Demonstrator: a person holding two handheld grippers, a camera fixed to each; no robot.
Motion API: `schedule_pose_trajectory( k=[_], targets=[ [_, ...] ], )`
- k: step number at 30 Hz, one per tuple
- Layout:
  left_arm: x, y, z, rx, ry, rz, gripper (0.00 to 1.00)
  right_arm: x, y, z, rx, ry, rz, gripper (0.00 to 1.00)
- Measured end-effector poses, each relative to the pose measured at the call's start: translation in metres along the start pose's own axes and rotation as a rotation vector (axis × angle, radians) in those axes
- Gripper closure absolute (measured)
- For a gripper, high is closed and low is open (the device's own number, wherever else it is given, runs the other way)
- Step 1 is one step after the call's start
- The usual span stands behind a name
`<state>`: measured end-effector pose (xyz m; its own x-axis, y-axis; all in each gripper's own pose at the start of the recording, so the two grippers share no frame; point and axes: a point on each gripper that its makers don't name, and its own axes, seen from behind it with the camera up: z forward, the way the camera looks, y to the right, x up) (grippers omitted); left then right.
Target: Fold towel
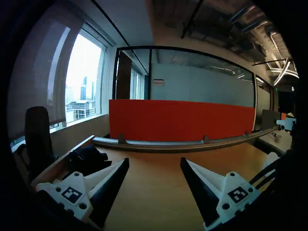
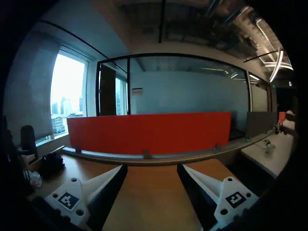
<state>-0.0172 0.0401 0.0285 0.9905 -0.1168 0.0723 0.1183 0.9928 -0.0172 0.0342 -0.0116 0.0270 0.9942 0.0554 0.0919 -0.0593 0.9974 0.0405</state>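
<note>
Brown wood desk (image 1: 154,196) lies under the left gripper (image 1: 154,159) and the right gripper (image 2: 151,165), both wide open with nothing between their fingers. A dark lump (image 1: 86,158) sits by the window (image 1: 82,77). I cannot tell where the towel is.

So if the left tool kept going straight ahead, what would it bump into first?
Probably the orange divider behind the desk. The open left tool points at it across bare wood with nothing between, though depth is hard to judge.
</note>
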Motion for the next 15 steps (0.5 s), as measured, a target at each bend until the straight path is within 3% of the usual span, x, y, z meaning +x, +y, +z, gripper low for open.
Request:
schedule_pose_trajectory(
  k=[8, 15],
  targets=[
    [-0.011, 0.0, 0.0, -0.002, 0.025, -0.001, 0.01, 0.003, -0.011, -0.006, 0.011, -0.006, 0.021, 0.01],
    [-0.036, -0.003, -0.004, 0.0, 0.042, 0.032, 0.01, -0.008, -0.031, -0.012, 0.036, -0.009, 0.013, 0.0]
  ],
)
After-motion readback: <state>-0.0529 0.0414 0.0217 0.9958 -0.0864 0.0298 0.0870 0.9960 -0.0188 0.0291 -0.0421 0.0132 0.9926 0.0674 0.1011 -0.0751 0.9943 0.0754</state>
